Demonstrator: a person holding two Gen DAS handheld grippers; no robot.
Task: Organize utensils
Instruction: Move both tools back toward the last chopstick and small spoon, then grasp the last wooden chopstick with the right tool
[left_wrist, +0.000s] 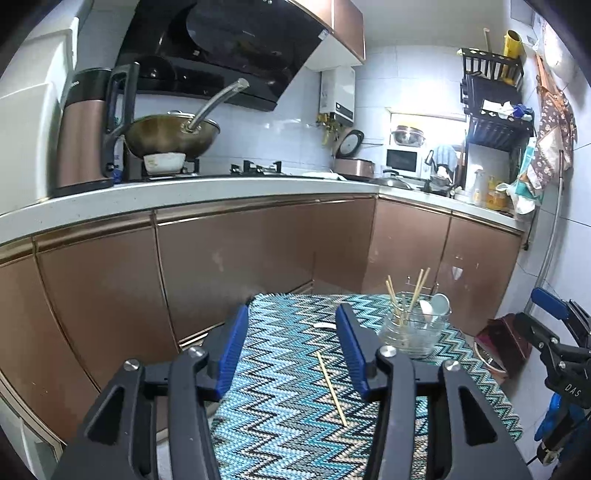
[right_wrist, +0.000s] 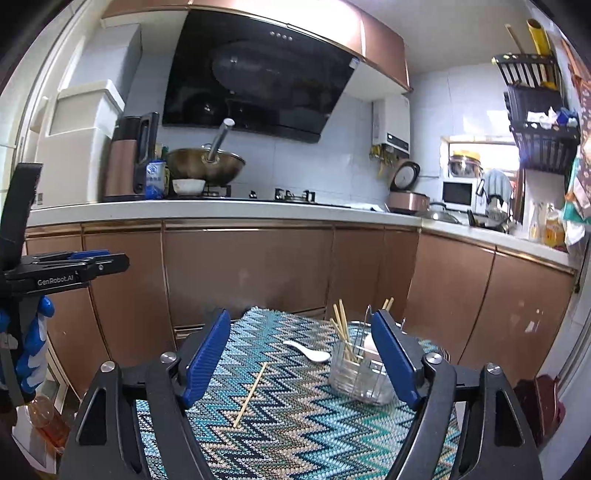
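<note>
both grippers, left (left_wrist: 291, 347) and right (right_wrist: 301, 354), hover with fingers apart; next, likely lifting the loose chopstick (right_wrist: 251, 394) into the holder (right_wrist: 360, 373).

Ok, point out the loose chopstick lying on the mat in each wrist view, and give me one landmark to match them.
Left wrist view: the loose chopstick lies flat on the zigzag mat, lower centre, between the open left gripper fingers.
Right wrist view: the same chopstick lies lower centre-left, nearer the right gripper left finger.
Shared landmark: the clear utensil holder with upright chopsticks, to its right.
</note>
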